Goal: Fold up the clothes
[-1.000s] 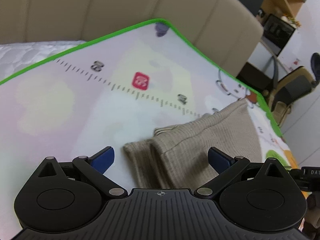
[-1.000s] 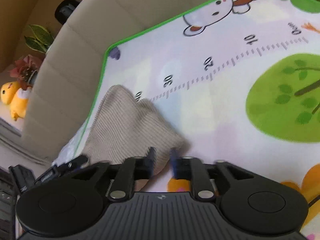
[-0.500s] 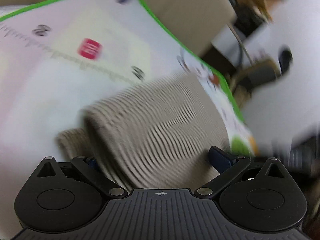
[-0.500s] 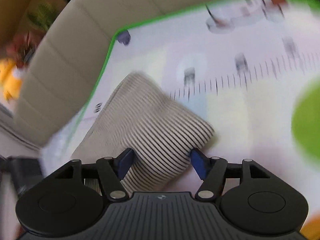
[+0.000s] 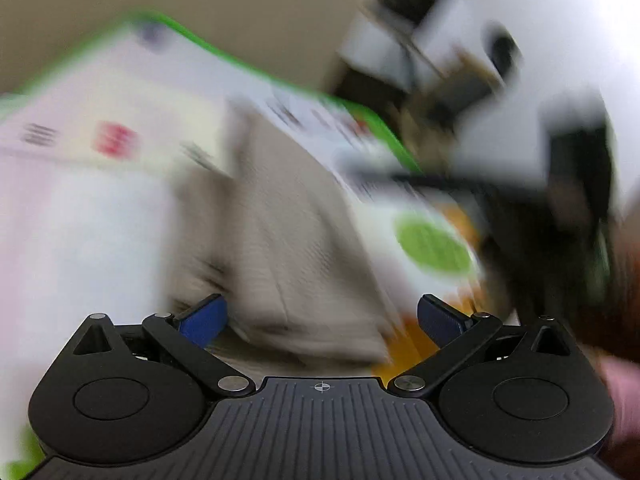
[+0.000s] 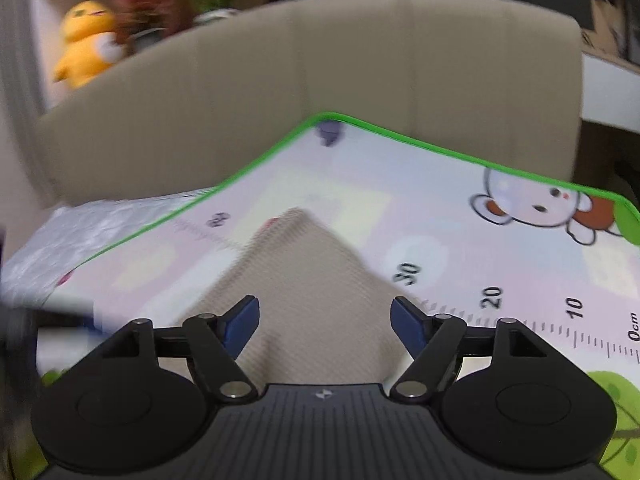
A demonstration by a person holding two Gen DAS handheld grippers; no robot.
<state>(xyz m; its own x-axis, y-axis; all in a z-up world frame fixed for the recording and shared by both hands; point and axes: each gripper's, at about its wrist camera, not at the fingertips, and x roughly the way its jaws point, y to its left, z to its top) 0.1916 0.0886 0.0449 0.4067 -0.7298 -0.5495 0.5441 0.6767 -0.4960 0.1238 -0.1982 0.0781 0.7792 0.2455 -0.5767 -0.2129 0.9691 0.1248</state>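
Both grippers (image 5: 322, 316) (image 6: 325, 322) spread over folded beige cloth (image 6: 304, 280) (ribbed)

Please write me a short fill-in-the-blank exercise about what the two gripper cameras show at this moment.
1. The folded beige garment lies on a play mat edged in ____.
2. The jaws of the right gripper are ____, with the garment showing between the fingers.
3. The left gripper also has its jaws ____.
4. Beyond the beige headboard sits a plush toy coloured ____.

Missing words: green; open; open; yellow
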